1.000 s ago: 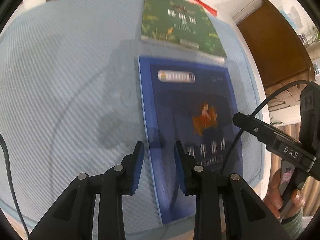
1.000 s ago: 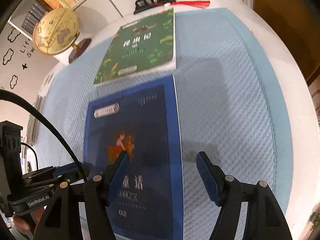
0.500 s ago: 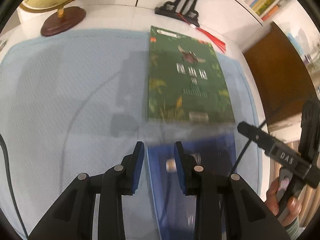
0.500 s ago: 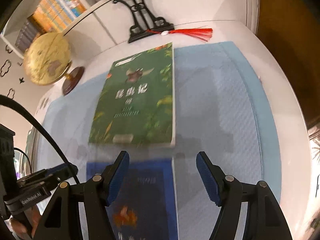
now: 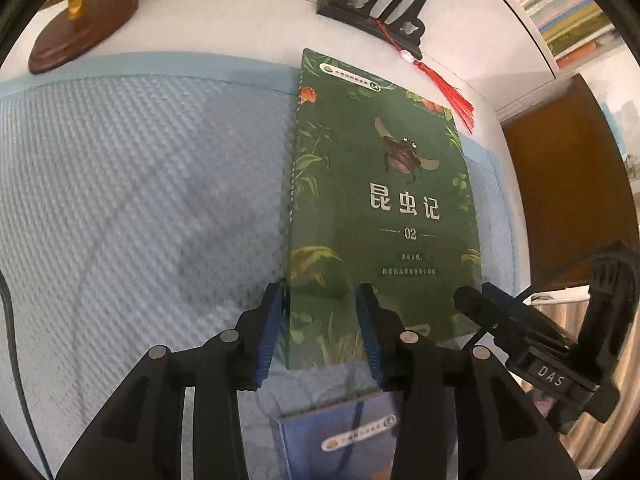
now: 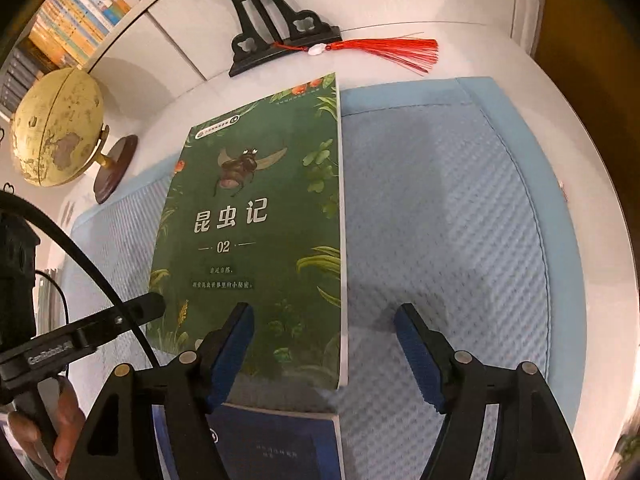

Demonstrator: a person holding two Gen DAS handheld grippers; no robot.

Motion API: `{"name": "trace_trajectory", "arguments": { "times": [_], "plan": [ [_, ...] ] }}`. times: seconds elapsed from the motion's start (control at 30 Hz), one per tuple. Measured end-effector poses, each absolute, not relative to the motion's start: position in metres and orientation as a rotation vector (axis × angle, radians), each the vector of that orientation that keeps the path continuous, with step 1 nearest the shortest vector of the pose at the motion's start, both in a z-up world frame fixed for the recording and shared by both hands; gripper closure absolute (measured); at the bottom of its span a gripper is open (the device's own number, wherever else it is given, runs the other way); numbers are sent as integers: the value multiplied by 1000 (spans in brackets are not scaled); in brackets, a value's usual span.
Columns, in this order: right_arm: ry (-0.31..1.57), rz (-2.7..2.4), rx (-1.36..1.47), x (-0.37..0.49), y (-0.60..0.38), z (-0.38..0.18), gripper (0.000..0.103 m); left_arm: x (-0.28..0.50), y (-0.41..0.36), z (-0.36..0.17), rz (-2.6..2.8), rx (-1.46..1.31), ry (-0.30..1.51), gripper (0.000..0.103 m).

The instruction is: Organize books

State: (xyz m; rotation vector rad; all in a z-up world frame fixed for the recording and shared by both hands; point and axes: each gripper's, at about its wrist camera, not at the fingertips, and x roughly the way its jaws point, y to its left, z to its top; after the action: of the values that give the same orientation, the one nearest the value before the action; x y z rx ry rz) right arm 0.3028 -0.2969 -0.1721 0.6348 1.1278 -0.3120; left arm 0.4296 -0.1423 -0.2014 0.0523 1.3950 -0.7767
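My left gripper (image 5: 320,320) sits at the bottom centre of its frame, jaws parted and just widened, straddling the lower left corner of the green book (image 5: 380,208); I can't tell whether the pads touch the cover. My right gripper (image 6: 324,344) is spread wider and has also just been opening, its left finger (image 6: 230,354) over the green book's lower edge and its right finger over bare mat, with the book's right edge running up between them. Nothing is pinched in either claw.

The green book lies flat, face up, on the pale blue mat (image 6: 460,220), mid-frame in both views. The blue book (image 5: 352,436) lies just below it at the bottom edge. At the upper left stands a globe (image 6: 56,128) on a wooden base; at the top, a black stand (image 6: 276,36) with a red tassel (image 6: 392,50).
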Motion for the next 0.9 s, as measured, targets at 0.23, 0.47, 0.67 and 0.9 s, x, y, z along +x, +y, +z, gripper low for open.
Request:
{"name": "trace_trajectory", "arguments": {
  "times": [0.23,0.47,0.67,0.9],
  "plan": [
    [1104,-297,637,310,-295,-175,17,419,-159,-199,-810,107,1340,45],
    [1122,-258,444,309,-272,-175,25,421,-152,-200,-924,-30,1402,45],
    [1089,-222,495,298,-282,-176,24,425,-131,-175,-1076,-294,1394,51],
    [1028,-196,725,287,-304,-174,24,420,-141,-179,-972,-160,1328,88]
  ]
}}
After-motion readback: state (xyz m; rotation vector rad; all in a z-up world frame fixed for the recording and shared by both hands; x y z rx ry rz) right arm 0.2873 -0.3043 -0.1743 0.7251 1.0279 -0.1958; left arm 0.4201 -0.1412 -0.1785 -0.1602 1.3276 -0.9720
